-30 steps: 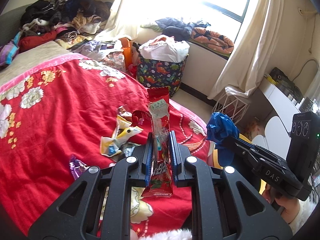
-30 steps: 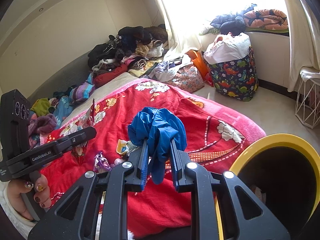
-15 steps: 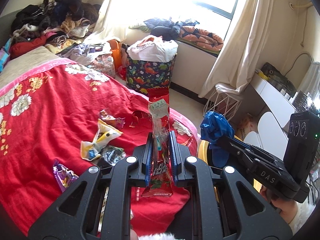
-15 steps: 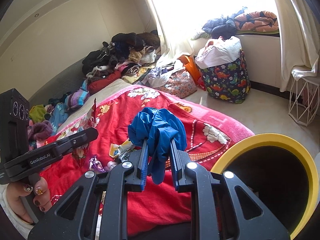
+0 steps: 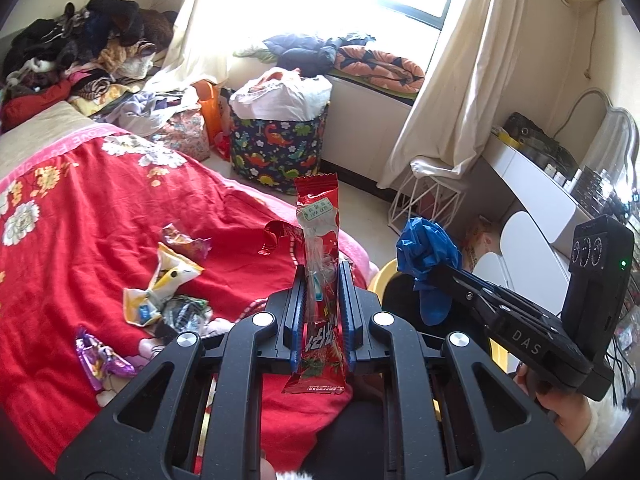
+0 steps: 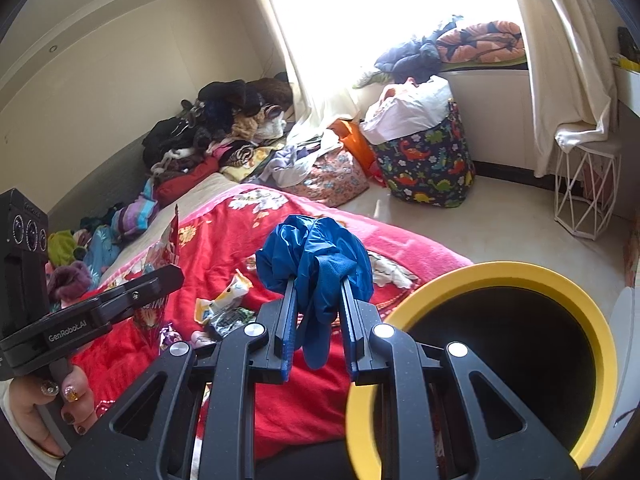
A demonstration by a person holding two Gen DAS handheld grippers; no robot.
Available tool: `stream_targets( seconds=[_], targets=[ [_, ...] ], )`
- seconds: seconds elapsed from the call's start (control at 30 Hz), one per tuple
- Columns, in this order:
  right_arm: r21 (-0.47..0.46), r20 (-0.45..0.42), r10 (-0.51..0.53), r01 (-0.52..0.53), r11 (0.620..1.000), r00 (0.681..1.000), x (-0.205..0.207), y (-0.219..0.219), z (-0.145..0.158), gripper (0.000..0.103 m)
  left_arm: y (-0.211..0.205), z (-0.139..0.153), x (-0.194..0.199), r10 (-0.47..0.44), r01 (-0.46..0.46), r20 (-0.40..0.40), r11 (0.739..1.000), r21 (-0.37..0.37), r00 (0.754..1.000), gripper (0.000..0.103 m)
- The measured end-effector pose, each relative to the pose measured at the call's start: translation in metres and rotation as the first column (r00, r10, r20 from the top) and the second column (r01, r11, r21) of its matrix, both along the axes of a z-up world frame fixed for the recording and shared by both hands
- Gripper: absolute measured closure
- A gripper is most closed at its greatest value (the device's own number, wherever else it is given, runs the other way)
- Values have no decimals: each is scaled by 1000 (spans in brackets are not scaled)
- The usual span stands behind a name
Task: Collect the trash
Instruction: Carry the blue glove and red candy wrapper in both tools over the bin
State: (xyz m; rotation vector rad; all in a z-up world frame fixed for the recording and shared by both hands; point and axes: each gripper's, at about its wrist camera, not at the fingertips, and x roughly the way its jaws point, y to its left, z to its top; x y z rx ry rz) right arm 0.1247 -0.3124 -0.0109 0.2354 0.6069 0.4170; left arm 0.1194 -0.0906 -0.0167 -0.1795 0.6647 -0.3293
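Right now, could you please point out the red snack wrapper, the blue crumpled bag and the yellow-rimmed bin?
red snack wrapper [image 5: 320,240], left wrist view, upper middle.
blue crumpled bag [image 6: 316,252], right wrist view, bunched top.
yellow-rimmed bin [image 6: 508,270], right wrist view, far rim.

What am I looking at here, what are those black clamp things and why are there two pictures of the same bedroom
No robot here: a person holds a two-finger grabber in each hand, and each grabber carries a wide-angle camera looking along its fingers. One picture comes from the left gripper, which is shut on a long red snack wrapper. The other comes from the right gripper, shut on a crumpled blue bag. Each view also catches the other grabber from the side. The job is collecting trash: more wrappers, such as a yellow one and a purple one, lie on the red blanket. The yellow-rimmed bin stands beside the bed.
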Motion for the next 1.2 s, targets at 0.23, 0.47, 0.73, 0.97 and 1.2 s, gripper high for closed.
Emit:
stream_targets(
  seconds=[0.23, 0.47, 0.73, 0.97, 1.2],
  targets=[
    [9, -1, -50, 50, 999, 999, -2, -19, -2, 84, -17, 0, -1, -37, 37, -1, 999, 2, 999, 93],
    [14, -9, -98, 98, 995, 995, -7, -36, -6, 84, -35, -2, -3, -79, 79, -4, 997, 5, 997, 93],
    [21, -24, -150, 150, 988, 988, -10, -55, -11, 84, -57, -2, -5, -122, 122, -5, 993, 9, 993, 93],
    [27, -38, -198, 199, 980, 980, -15, -74, -17, 84, -72, -5, -6, -155, 155, -12, 988, 17, 988, 93],
    [26, -67, -246, 248, 968, 967, -15, -91, -24, 84, -87, -12, -5, -189, 190, -26, 981, 27, 982, 93]
  ],
)
